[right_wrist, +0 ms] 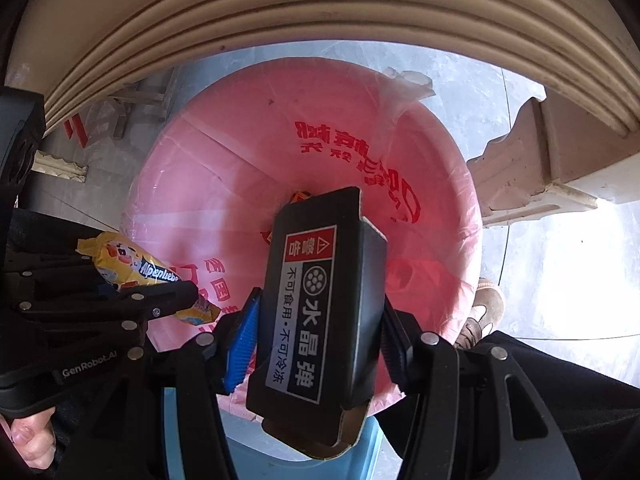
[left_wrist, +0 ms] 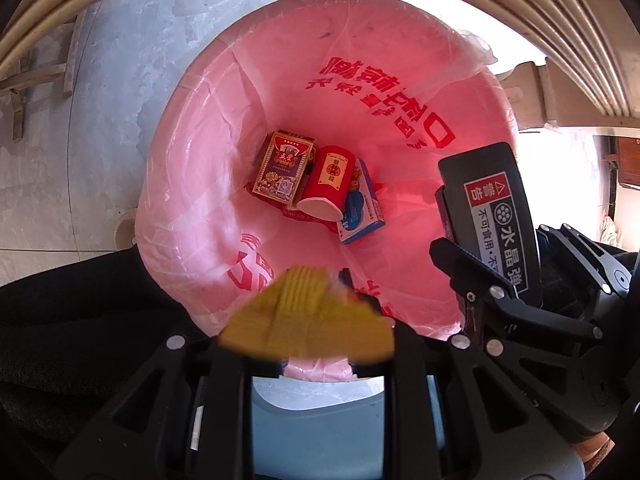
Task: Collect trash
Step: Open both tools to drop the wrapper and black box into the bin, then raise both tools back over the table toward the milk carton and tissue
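The black box [right_wrist: 316, 316] is clamped between the jaws of the right gripper [right_wrist: 316, 336] and hangs over the mouth of the pink-lined bin [right_wrist: 168, 184]; the yellow candy wrapper [left_wrist: 308, 316] is pinched in the jaws of the left gripper [left_wrist: 316, 360], just above the near rim. To do this well, I think each hand should come more over the middle before opening; the wrapper is light and may catch the liner's edge. At the bottom lie a cigarette pack [left_wrist: 282, 172], a red cup [left_wrist: 326, 186] and a blue carton [left_wrist: 362, 210].

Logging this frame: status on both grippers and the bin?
Left gripper shut on candy wrapper. Right gripper shut on black box. Both over bin; nothing blocking.
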Demonstrator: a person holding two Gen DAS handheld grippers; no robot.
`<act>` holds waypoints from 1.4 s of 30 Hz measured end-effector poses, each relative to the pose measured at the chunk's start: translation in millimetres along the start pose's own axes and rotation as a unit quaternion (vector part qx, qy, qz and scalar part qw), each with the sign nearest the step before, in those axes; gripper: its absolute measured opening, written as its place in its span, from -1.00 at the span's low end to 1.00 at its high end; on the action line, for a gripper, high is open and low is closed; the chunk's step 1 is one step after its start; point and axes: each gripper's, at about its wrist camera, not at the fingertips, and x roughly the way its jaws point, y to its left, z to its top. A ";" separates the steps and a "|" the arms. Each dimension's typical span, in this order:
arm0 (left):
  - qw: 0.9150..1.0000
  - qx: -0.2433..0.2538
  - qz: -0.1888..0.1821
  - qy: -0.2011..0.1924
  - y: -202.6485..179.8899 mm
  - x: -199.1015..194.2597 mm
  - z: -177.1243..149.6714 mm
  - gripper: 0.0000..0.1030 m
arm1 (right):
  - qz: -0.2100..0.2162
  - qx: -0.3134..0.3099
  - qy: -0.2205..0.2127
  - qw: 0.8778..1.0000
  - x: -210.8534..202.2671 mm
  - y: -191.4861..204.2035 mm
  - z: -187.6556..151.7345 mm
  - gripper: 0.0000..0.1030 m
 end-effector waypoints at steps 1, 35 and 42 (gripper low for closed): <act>1.000 -0.001 -0.001 0.001 0.1 0.6 0.3 -0.60 | 0.000 0.000 0.001 1.000 0.5 0.2 0.4 0.03; 0.999 -0.018 0.033 -0.004 8.0 2.0 4.4 0.16 | -0.024 0.022 -0.004 0.999 -3.3 -8.3 2.7 0.24; 0.999 -0.019 0.047 -0.018 8.6 -5.0 -1.1 0.32 | -0.020 0.033 -0.007 0.999 -6.5 -11.1 -1.7 0.35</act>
